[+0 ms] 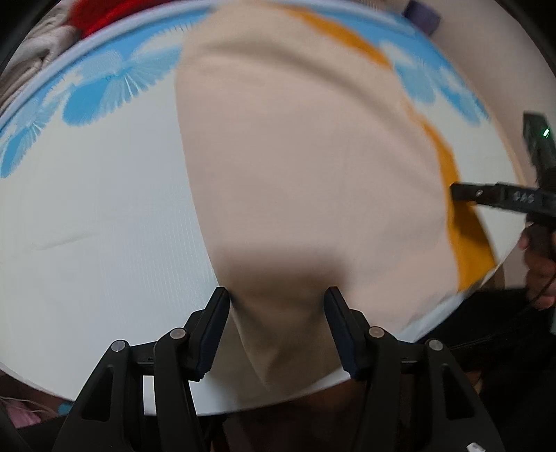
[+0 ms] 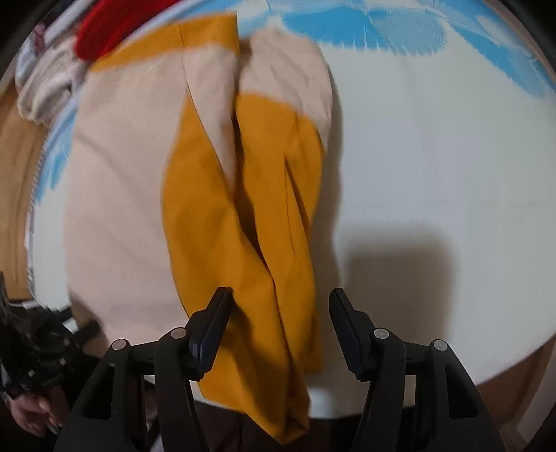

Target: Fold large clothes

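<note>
A large beige garment (image 1: pixel 295 156) with mustard-yellow parts (image 1: pixel 465 240) lies on a white sheet with blue flowers (image 1: pixel 104 208). My left gripper (image 1: pixel 278 295) is open, its fingers on either side of the beige cloth's near end. In the right wrist view the same garment (image 2: pixel 121 191) lies with its yellow folds (image 2: pixel 243 226) running toward me and hanging over the bed's near edge. My right gripper (image 2: pixel 279 295) is open around those yellow folds. It also shows from the side in the left wrist view (image 1: pixel 462 191), its tips at the yellow edge.
Red cloth (image 2: pixel 114 27) and pale knitted clothes (image 2: pixel 48 87) are piled at the bed's far left edge. Bare white sheet (image 2: pixel 434 174) spreads right of the garment. The bed's near edge (image 1: pixel 312 393) runs just under both grippers. A hand (image 2: pixel 34 413) shows at lower left.
</note>
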The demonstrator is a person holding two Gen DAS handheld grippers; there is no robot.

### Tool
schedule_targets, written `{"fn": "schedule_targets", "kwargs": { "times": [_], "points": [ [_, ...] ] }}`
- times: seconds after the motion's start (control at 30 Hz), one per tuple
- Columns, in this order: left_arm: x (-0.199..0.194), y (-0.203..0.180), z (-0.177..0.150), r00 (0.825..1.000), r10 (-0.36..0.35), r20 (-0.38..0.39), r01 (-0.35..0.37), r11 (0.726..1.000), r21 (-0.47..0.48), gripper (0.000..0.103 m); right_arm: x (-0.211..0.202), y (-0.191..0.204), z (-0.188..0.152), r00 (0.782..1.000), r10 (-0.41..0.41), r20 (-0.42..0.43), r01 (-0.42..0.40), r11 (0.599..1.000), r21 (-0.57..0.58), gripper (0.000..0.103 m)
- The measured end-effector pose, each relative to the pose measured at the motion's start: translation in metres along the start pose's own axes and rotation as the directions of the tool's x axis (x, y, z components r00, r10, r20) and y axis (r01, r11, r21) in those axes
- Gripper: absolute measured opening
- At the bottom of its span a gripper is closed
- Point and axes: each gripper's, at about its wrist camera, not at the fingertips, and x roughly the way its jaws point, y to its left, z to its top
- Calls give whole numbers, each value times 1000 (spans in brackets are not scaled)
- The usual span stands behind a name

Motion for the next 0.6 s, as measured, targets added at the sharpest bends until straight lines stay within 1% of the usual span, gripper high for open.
{"fn": "schedule_targets", "kwargs": {
  "times": [0.07,0.1,0.17,0.2,0.23,0.3,0.33,0.4,0.47,0.5,0.53,0.57,0.6],
  "points": [
    [-11,5,11,999,-8,39,9,1000,-21,54,-12,5,13,997,46,65,-45,999,-13,60],
    [-16,11,19,998,-30,51,32,999,-33,55,-13,7,18,995,62,73,-61,998,-16,61],
    [-19,21,37,997,-52,63,55,997,-52,57,-7,10,28,995,74,61,-73,997,-16,64],
    [-19,25,42,997,-50,67,54,997,-61,57,-1,11,32,997,70,46,-69,998,-14,65],
    [-15,34,55,997,-46,69,51,996,-79,58,5,11,33,997,68,34,-68,998,-14,66],
    [-5,49,71,997,-65,51,70,991,-116,60,18,12,44,998,63,2,-63,998,-14,69],
    [8,59,81,995,-98,25,100,983,-157,60,28,10,47,998,61,-7,-62,998,-11,71],
    [26,79,92,992,-123,-6,118,969,-216,60,42,10,54,998,62,-18,-62,998,-3,74],
    [43,89,99,985,-174,-25,160,947,-278,61,51,7,62,998,64,-25,-64,998,5,74],
    [51,91,101,976,-215,-31,196,932,-305,61,52,2,58,997,67,-25,-66,998,6,74],
    [56,91,102,971,-237,-34,215,925,-314,68,54,0,63,997,68,-22,-67,998,8,74],
    [59,91,104,970,-240,-33,218,924,-313,73,56,0,64,998,65,-18,-65,998,10,74],
    [64,91,106,970,-239,-33,218,926,-307,75,56,-1,64,998,63,-17,-62,998,10,74]
  ]
}}
